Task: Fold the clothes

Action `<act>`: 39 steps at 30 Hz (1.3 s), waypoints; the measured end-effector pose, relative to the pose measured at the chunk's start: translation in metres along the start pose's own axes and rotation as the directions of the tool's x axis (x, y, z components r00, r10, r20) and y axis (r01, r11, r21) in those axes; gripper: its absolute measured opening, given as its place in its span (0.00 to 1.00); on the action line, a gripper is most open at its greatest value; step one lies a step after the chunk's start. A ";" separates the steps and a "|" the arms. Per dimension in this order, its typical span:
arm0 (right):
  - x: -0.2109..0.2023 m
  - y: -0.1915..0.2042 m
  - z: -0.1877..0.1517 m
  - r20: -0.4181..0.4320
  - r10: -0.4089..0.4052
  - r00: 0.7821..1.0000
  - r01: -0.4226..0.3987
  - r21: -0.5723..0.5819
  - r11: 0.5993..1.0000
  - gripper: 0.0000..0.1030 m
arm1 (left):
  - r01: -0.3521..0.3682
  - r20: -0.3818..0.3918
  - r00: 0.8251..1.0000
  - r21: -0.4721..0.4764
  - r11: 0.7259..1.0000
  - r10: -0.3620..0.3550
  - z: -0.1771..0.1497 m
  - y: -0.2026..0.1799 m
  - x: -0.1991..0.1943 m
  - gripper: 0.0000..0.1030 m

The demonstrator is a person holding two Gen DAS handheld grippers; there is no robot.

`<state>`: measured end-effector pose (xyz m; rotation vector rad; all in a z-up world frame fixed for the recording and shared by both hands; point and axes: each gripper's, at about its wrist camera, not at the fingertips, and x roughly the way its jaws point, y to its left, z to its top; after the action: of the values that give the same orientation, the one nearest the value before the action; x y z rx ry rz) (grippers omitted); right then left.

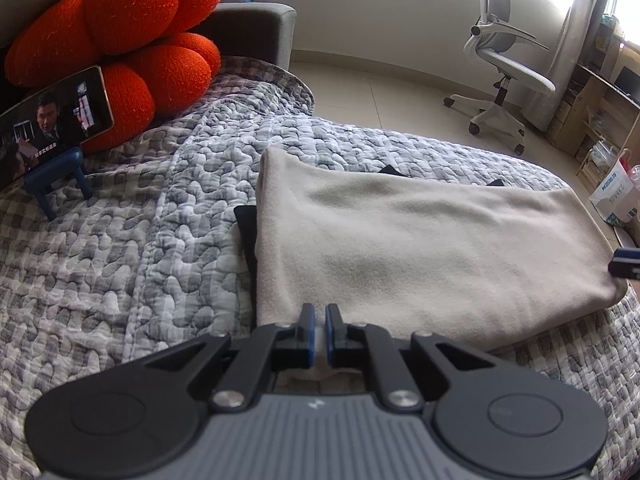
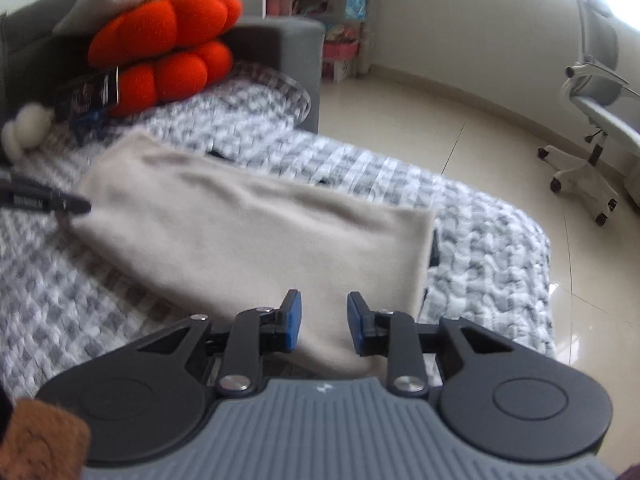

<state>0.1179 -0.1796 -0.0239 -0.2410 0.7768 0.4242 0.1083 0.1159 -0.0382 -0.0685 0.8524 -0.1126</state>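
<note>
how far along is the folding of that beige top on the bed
Done: the beige garment lies folded into a flat rectangle on the quilt. In hand: nothing visibly gripped; the left claw is shut, the right claw open. Left: black fabric pokes out underneath, possibly another fold.

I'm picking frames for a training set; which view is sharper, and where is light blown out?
Left wrist view: sharp, with the quilt texture and beige garment crisp; the window top right is blown out. Right wrist view: motion-blurred across the orange cushion and quilt, glare on the floor tiles. Both bend straight lines.
</note>
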 end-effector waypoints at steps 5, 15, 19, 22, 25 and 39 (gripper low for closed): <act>0.020 -0.003 -0.005 -0.084 -0.038 0.996 0.038 0.007 0.999 0.27 | 0.000 -0.001 1.000 0.001 1.000 0.000 0.000 0.001 0.001 0.08; 0.017 -0.020 -0.007 -0.104 -0.040 0.994 0.047 0.061 0.997 0.26 | 0.004 -0.002 1.000 -0.008 1.000 -0.004 0.000 0.001 0.000 0.08; 0.017 -0.024 -0.008 -0.110 -0.040 0.993 0.049 0.073 0.996 0.26 | 0.004 -0.003 1.000 -0.013 1.000 -0.004 0.000 0.001 0.000 0.08; 0.018 -0.028 -0.007 -0.116 -0.040 0.992 0.050 0.086 0.995 0.26 | 0.003 -0.002 1.000 -0.015 1.000 -0.003 0.000 0.001 0.001 0.08; 0.017 -0.034 -0.008 -0.119 -0.036 0.992 0.049 0.110 0.993 0.26 | 0.006 -0.003 1.000 -0.019 1.000 -0.006 0.001 0.002 0.001 0.08; 0.018 -0.040 -0.006 -0.134 -0.026 0.991 0.044 0.131 0.990 0.26 | -0.001 -0.010 1.000 -0.016 1.000 0.000 0.002 0.001 0.002 0.08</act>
<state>0.1437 -0.2118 -0.0387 -0.1587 0.9262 0.3235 0.1112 0.1172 -0.0386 -0.0832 0.8633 -0.1056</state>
